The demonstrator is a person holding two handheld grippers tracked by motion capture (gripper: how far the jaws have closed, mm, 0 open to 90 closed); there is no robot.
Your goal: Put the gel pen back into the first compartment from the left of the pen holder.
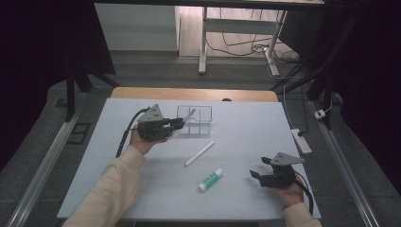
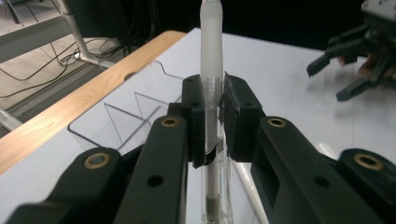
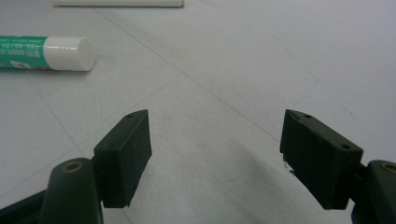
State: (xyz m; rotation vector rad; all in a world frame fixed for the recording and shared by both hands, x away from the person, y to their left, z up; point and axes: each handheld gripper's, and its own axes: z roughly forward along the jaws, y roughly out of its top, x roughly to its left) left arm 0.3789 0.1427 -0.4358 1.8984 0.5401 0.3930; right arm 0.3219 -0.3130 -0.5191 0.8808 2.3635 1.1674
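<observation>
Pen [image 1: 188, 115] is what we take the work to be about: in the high view our left tool [image 1: 182, 122] holds it over the near left rim of the clear tray [image 1: 206, 109] by the worktop's [image 1: 246, 118] far edge, likely to drop it in. A white stick [image 1: 199, 153] and a glue stick [image 1: 210, 180] lie mid-worktop. Our right tool [image 1: 256, 175] hovers near the front right corner, out of the way.

From the left tool view we see what the high view cannot: the jaws clamped tight on the pen's [image 2: 211, 56] clear barrel, frosted cap up, the tray's [image 2: 116, 119] dividers just beyond.

From the right tool view, our right tool [image 3: 215, 156] gapes wide, empty, glue stick [image 3: 44, 53] ahead to its left.
</observation>
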